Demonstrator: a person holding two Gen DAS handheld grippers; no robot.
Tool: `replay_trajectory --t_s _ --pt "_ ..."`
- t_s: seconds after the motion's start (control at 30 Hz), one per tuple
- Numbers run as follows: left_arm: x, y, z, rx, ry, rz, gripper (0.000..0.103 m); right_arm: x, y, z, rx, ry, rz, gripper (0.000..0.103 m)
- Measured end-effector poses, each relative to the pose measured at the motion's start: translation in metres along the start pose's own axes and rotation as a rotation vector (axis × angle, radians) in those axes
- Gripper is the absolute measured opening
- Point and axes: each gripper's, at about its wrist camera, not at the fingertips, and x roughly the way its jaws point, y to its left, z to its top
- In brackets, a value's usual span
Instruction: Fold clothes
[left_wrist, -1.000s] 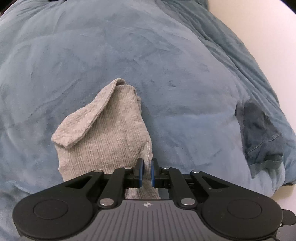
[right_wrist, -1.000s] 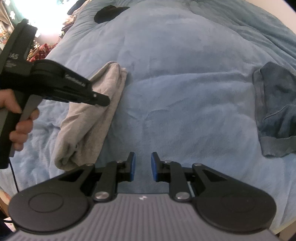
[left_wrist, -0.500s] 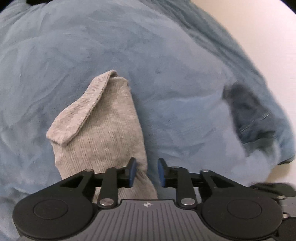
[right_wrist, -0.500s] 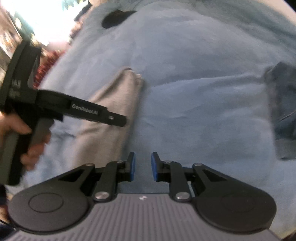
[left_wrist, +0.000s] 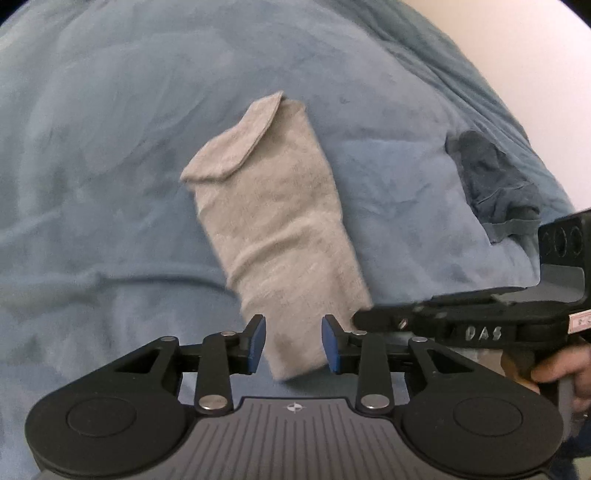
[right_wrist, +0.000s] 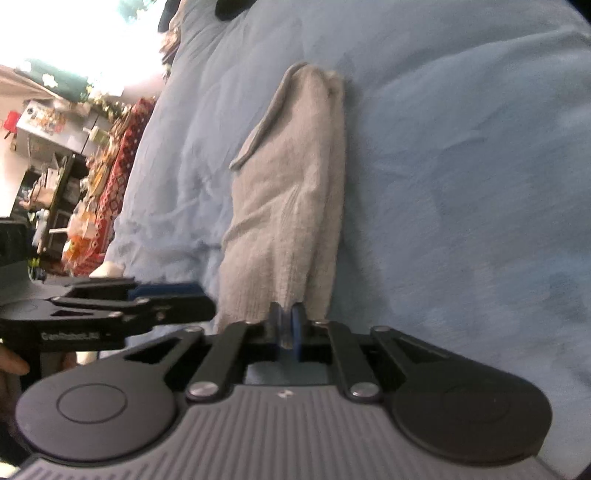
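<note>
Right gripper (right_wrist: 286, 325) clenched on grey garment (right_wrist: 295, 206), left gripper (left_wrist: 293, 343) opening, dark cloth (left_wrist: 491, 177) left view only

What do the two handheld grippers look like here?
Both are black, with twin round discs, linked arms, silver rivets and a ribbed grey centre plate. The left gripper and right gripper have blue pads. White lettering marks their black side housings.

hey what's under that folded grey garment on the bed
The grey garment lies flat on the blue blanket, which shows all around it. Whatever sits directly beneath the cloth is covered, though nothing bulges. The right gripper pinches its near edge.
</note>
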Motion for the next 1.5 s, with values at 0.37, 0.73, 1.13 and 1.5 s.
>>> replay_trajectory --t_s 0.37,0.73,1.13,1.5 --pt "0.037 -0.026 0.0 0.232 -0.036 0.011 0.038 0.017 -0.001 -0.004 -0.025 0.034 -0.083 0.009" --pt "0.005 0.01 0.031 0.058 -0.154 -0.001 0.04 -0.019 0.005 0.061 -0.095 -0.082 -0.146 0.018" --pt "0.026 0.071 0.035 -0.14 -0.079 -0.041 0.045 0.039 0.007 0.185 -0.191 -0.125 -0.195 0.024" --pt "0.051 0.115 0.062 -0.307 -0.125 -0.121 0.042 0.054 0.0 0.19 -0.18 -0.105 -0.255 0.006"
